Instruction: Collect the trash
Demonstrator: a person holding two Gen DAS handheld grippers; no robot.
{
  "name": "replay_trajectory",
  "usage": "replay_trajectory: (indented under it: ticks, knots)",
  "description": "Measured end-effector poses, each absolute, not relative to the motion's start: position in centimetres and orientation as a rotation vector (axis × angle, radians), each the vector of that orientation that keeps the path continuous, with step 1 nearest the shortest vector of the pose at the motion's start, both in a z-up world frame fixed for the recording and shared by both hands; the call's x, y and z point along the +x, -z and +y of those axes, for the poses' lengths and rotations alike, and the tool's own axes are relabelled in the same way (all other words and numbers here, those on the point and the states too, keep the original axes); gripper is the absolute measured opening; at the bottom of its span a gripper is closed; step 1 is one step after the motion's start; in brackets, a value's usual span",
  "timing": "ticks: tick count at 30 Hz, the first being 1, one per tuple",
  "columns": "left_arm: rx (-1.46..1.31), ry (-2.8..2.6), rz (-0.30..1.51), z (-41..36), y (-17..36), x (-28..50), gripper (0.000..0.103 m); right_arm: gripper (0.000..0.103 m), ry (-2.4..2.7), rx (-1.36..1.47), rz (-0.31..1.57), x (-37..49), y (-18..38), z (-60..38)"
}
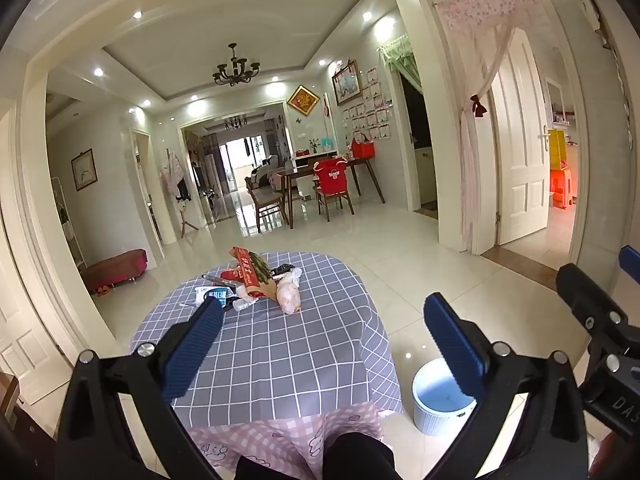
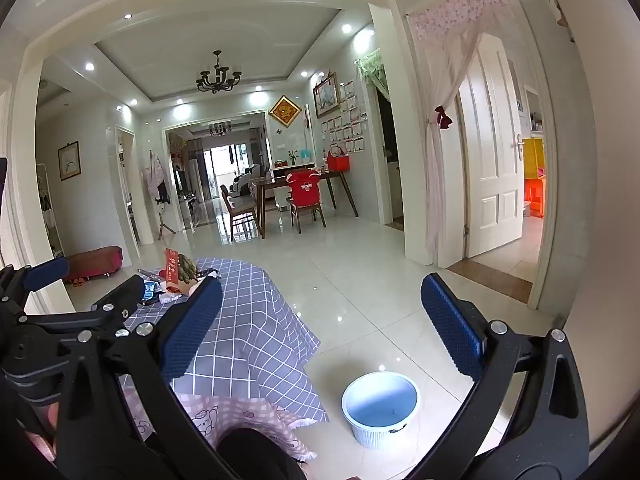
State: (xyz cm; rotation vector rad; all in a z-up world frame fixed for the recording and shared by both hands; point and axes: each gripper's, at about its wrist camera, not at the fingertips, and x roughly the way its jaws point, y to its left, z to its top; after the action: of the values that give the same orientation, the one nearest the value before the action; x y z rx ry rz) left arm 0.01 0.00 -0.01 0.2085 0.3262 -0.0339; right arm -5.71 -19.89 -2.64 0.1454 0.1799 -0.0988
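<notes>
A pile of trash lies at the far side of a table under a grey checked cloth [image 1: 280, 344]: a red and green snack bag [image 1: 252, 274], a crumpled clear plastic bag [image 1: 289, 294], a small blue-white packet [image 1: 212, 293] and dark wrappers. The pile also shows in the right wrist view [image 2: 178, 272]. A light blue bin [image 1: 440, 396] [image 2: 380, 404] stands on the floor to the table's right; I see nothing in it. My left gripper [image 1: 324, 328] is open and empty above the table's near half. My right gripper [image 2: 320, 320] is open and empty, over the floor beyond the bin.
White tiled floor [image 2: 360, 264] stretches ahead. A dining table with chairs [image 1: 320, 188] stands far back. A white door with a pink curtain [image 1: 516, 152] is at the right. A red bench [image 1: 116, 270] sits at the left wall. A pink cloth [image 1: 288, 436] lies over my lap.
</notes>
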Motion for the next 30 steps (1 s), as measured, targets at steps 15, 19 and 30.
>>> replay_trajectory:
  ticks: [15,19,30]
  knots:
    - [0.217,0.032,0.33,-0.04,0.02,0.02,0.099,0.098,0.102,0.146,0.184,-5.72,2.72,-19.99]
    - [0.217,0.033,0.331,-0.04,0.03,0.03,0.099,0.098,0.1,0.145,0.187,-5.65,2.64,-19.93]
    - [0.217,0.033,0.332,-0.05,0.03,0.03,0.099,0.098,0.099,0.146,0.189,-5.64,2.64,-19.93]
